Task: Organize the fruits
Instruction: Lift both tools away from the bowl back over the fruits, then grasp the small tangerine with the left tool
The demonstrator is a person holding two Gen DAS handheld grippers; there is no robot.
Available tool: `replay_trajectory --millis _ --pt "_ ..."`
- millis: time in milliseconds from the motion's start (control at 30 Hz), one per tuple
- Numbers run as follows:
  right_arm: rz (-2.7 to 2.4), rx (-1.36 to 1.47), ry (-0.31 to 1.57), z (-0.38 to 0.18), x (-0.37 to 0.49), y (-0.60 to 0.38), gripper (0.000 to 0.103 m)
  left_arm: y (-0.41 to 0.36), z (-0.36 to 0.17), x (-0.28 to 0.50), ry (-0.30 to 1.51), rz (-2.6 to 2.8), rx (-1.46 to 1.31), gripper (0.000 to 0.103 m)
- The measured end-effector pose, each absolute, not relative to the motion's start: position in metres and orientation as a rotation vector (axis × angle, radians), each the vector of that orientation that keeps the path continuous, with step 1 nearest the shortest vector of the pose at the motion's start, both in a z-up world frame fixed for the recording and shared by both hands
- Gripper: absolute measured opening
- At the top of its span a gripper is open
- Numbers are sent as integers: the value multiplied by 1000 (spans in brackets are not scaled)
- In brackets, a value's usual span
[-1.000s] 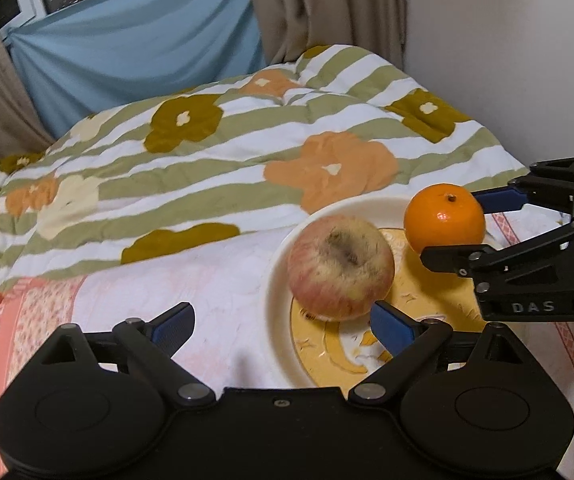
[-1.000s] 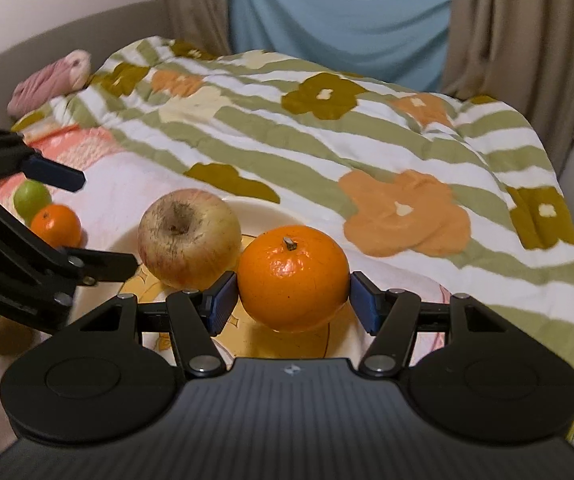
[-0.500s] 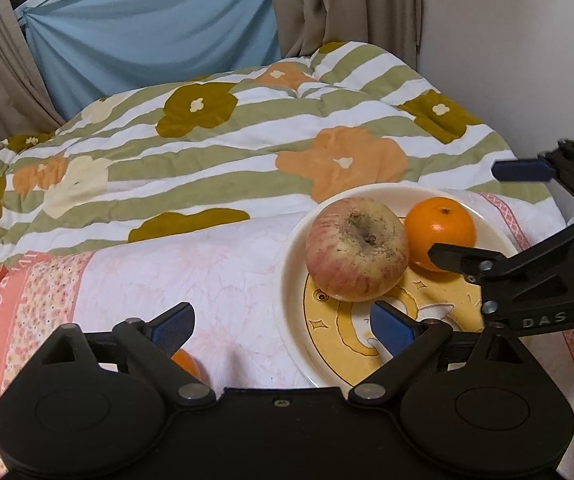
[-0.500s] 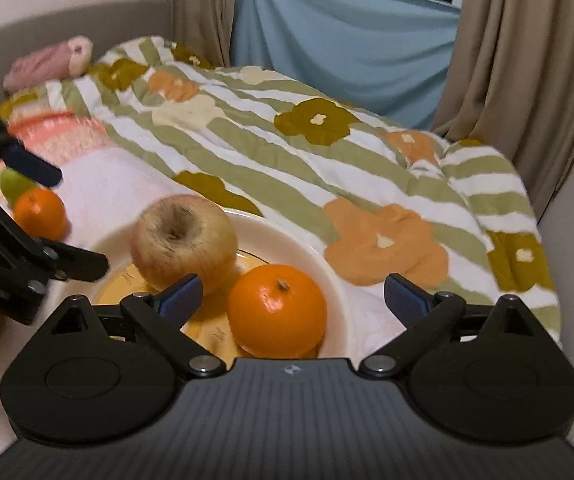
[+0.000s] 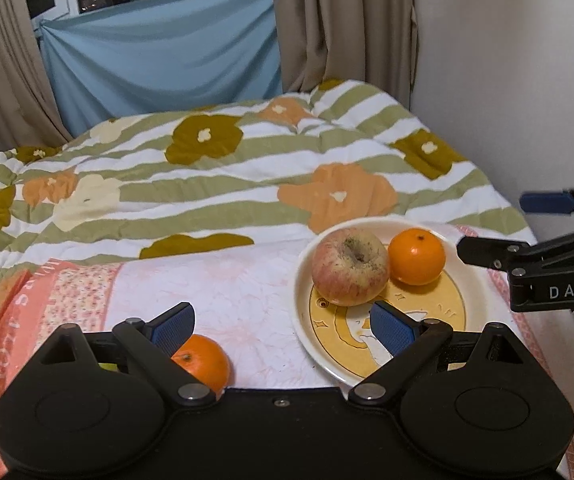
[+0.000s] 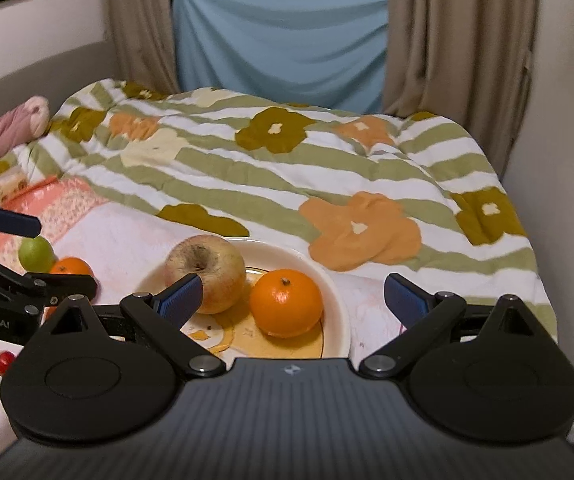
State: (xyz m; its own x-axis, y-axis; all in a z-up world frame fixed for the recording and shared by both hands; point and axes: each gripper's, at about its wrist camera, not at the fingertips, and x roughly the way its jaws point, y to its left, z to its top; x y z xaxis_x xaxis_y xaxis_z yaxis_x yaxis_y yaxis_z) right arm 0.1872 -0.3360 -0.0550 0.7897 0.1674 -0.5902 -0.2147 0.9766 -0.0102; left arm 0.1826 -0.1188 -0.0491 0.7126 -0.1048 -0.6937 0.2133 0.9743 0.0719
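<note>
Left wrist view, left to right: a loose orange [image 5: 203, 364] is seen at lower left on the pink-white cloth [image 5: 223, 280], partly hidden behind the left gripper [image 5: 283, 326], whose fingers are spread wide with nothing between them. A sliver of green is glimpsed behind the left finger; what it is cannot be told here. Right of centre a cream plate [image 5: 473, 280] is seen, carrying an apple [image 5: 350, 266] and a second orange [image 5: 417, 256], the two touching. At the right edge the right gripper [image 5: 507, 226] is seen from the side, fingers apart, empty, just beside the plate rim.

Right wrist view, left to right: only here are shown a pink bundle [image 6: 11, 132] at upper left, a green fruit [image 6: 35, 254] at mid left touching the loose orange [image 6: 70, 267], and small red items [image 6: 3, 361] at lower left. The left gripper [image 6: 53, 254] is seen at the left edge, fingers apart. The plate [image 6: 337, 312] sits at lower centre, with the apple [image 6: 207, 272] left of the plated orange [image 6: 286, 303]. The right gripper [image 6: 291, 298] is held open, fingers straddling the plate, gripping nothing. A striped floral quilt [image 6: 287, 176] covers the bed beyond.
</note>
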Motion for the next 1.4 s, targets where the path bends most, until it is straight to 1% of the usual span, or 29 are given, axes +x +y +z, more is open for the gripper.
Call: replay_trajectory --millis 333,633,933,1233,1333,1400 --pt "110 -17 626 -8 118 -309 103 -80 -6 114 635 -154 108 98" --pt "90 7 622 9 58 -261 103 -41 -4 57 613 -171 126 98" --pt "92 21 631 -13 25 -214 103 6 -28 27 625 -149 143 98" --pt "133 36 663 -59 14 -166 103 55 -68 20 667 -118 158 98" --pt "157 30 670 -73 12 -147 103 71 -81 22 678 -121 167 94" --pt "172 27 668 -82 11 -134 103 78 -89 25 688 -128 178 89"
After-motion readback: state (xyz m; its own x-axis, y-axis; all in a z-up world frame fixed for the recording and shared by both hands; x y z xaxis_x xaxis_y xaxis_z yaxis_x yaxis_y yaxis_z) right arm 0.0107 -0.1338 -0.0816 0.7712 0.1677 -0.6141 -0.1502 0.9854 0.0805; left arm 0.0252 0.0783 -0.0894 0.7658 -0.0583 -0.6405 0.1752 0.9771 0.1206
